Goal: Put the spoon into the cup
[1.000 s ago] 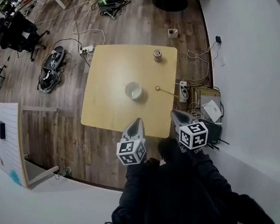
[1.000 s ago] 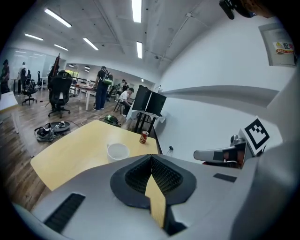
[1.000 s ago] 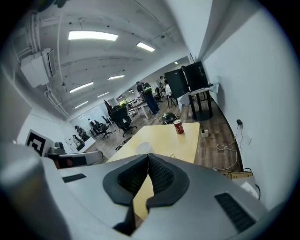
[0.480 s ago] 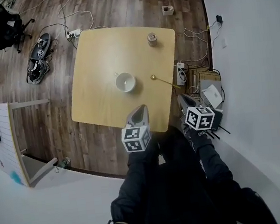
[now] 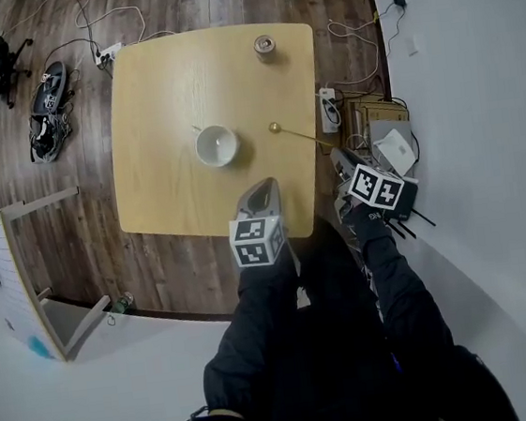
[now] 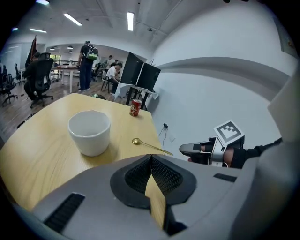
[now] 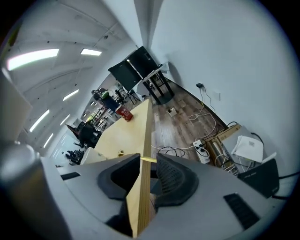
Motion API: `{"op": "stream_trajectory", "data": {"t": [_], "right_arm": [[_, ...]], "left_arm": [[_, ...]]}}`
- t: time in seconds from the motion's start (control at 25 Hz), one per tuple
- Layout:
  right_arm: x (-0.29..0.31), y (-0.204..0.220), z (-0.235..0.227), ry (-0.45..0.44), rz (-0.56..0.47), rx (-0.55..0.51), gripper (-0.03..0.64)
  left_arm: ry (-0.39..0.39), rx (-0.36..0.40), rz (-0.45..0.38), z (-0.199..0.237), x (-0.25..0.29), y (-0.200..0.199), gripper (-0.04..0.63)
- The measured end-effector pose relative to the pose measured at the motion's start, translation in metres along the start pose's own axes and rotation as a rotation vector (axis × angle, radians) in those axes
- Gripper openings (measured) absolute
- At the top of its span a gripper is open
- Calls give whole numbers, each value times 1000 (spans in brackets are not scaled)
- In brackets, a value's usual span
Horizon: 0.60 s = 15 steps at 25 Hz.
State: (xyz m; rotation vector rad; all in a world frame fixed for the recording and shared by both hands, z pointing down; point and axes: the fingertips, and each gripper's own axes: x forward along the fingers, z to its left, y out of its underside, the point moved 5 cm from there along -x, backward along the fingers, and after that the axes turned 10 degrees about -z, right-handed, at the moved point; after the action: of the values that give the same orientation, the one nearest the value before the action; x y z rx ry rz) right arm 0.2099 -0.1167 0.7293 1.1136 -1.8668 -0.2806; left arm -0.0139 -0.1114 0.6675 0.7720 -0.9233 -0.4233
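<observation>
Wooden table (image 5: 162, 197): cup (image 5: 216, 146), spoon (image 5: 297, 136) right of it, far red can (image 5: 265, 48), label unreadable; left gripper (image 5: 265, 188) closed, right gripper (image 5: 337, 158) just opening, empty.

light: bright, ceiling strips (image 6: 130, 21) | shadows: soft | edges: fisheye-warped, dark

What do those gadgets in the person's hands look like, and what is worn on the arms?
Each hand holds a grey plastic tool, the left tool and right tool, tapering to two jaws lined with dark ribbed pads. Each carries a white cube printed with black square markers. The sleeves are black. The right tool's jaws have just been opening, nothing between them.
</observation>
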Motion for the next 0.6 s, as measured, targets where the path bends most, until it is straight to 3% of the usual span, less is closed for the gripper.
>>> {"op": "stream_trajectory", "data": {"t": [0.2,0.36,0.48,0.6], "right_arm": [[25,9,-16,-13,-7,142,185],[41,17,-23,-54,-5,262,188],[46,18,-19,-105,-8,300,62],[41,15,-10,-160,-17,315,44]], "left_arm": [[-9,2,22,8,8,8,34],[-24,-8,24,16,9,9,34],[-36,-6,33,22,7,10,34],[-42,-13,30,24,5,8,34]]}}
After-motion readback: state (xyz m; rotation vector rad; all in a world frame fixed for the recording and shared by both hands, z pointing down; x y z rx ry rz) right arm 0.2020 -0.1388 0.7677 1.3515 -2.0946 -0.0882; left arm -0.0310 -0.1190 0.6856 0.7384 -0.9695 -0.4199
